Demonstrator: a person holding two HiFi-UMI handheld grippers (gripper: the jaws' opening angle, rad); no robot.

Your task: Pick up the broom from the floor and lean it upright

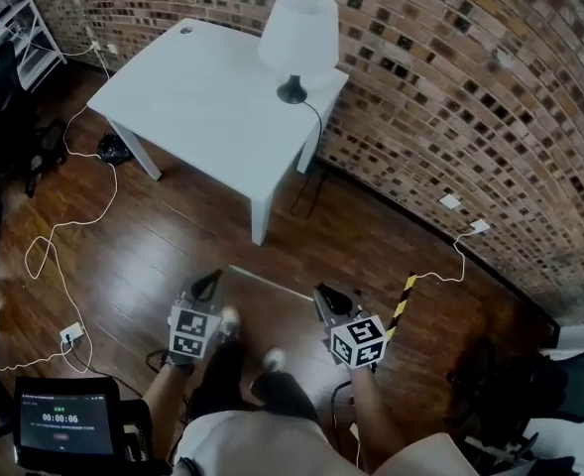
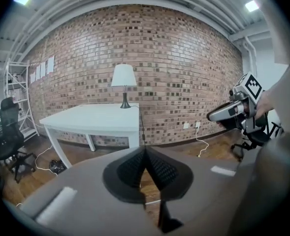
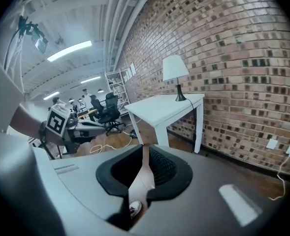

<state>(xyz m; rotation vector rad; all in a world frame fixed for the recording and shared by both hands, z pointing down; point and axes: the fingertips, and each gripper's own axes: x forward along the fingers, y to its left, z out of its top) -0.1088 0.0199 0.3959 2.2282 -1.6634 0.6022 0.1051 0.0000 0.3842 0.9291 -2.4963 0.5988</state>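
Observation:
A thin pale rod (image 1: pixel 270 283), which I take for the broom's handle, lies on the dark wood floor between my two grippers; no brush head shows. A short yellow-and-black striped stick (image 1: pixel 403 303) lies just right of the right gripper. My left gripper (image 1: pixel 210 284) hovers at the rod's left end, its tips together and nothing held (image 2: pixel 145 149). My right gripper (image 1: pixel 326 297) hovers near the rod's right end. Its jaws stand a narrow slit apart, with only floor showing through the gap (image 3: pixel 145 149). Neither gripper touches the rod.
A white table (image 1: pixel 202 97) with a white lamp (image 1: pixel 298 33) stands ahead against the brick wall (image 1: pixel 450 87). White cables (image 1: pixel 63 236) trail over the floor at left and along the wall at right. A black office chair (image 1: pixel 529 385) stands at right. A tablet (image 1: pixel 63 424) is at lower left.

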